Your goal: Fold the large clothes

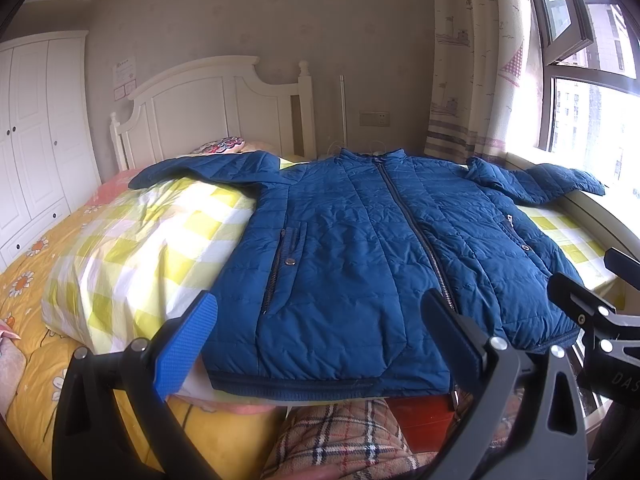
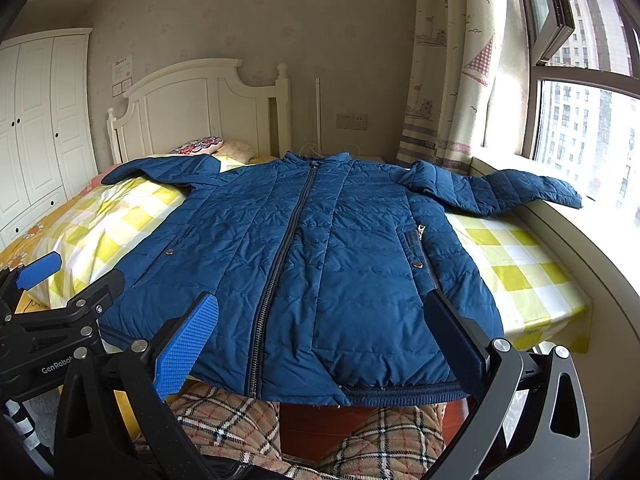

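A blue quilted jacket (image 1: 352, 252) lies flat and zipped, front up, on a yellow-and-white checked sheet (image 1: 132, 240), collar far, hem at the near edge. Both sleeves are spread out; the right sleeve (image 2: 492, 192) rests on the window sill. My left gripper (image 1: 320, 340) is open and empty, held just above the hem's left half. My right gripper (image 2: 324, 340) is open and empty above the hem's right half of the jacket (image 2: 304, 248). Each gripper shows at the edge of the other's view.
A white headboard (image 1: 208, 100) and pillow (image 1: 224, 146) stand at the far end. A white wardrobe (image 1: 36, 128) is on the left. The window sill (image 2: 580, 232) and curtain (image 2: 448, 60) are on the right. Plaid-trousered legs (image 2: 224, 420) are below the hem.
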`<state>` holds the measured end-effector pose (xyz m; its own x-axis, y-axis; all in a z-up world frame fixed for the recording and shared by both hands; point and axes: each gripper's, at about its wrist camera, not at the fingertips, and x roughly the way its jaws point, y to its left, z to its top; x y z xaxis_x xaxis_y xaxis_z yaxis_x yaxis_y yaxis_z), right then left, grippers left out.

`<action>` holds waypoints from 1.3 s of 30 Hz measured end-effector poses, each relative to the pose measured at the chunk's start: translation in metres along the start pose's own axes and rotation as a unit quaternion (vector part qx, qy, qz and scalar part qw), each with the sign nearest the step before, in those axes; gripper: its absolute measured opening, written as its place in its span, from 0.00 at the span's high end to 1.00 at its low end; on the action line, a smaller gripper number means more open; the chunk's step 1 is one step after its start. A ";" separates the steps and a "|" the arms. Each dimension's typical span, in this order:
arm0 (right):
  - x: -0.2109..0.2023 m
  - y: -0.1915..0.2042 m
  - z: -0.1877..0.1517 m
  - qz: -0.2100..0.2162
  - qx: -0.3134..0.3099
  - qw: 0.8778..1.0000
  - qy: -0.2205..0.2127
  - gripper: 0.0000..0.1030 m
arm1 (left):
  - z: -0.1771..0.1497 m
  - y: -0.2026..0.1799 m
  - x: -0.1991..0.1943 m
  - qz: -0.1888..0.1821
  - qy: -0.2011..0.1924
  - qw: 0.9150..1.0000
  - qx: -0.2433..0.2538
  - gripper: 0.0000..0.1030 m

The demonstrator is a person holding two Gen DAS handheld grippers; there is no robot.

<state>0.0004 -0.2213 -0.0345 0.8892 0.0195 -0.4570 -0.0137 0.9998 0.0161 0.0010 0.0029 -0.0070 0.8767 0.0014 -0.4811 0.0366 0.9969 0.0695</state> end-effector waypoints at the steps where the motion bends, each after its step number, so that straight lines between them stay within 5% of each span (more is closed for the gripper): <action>1: 0.000 0.000 0.000 0.000 0.000 1.000 0.000 0.04 | 0.000 0.000 0.000 0.000 0.000 1.000 0.000 0.02; 39: 0.007 -0.001 -0.002 0.020 0.011 1.000 0.009 0.04 | -0.003 0.002 0.002 -0.004 0.007 1.000 0.000 0.02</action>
<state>0.0056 -0.2223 -0.0394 0.8798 0.0602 -0.4716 -0.0387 0.9977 0.0550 0.0015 0.0047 -0.0103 0.8692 -0.0058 -0.4944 0.0442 0.9968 0.0660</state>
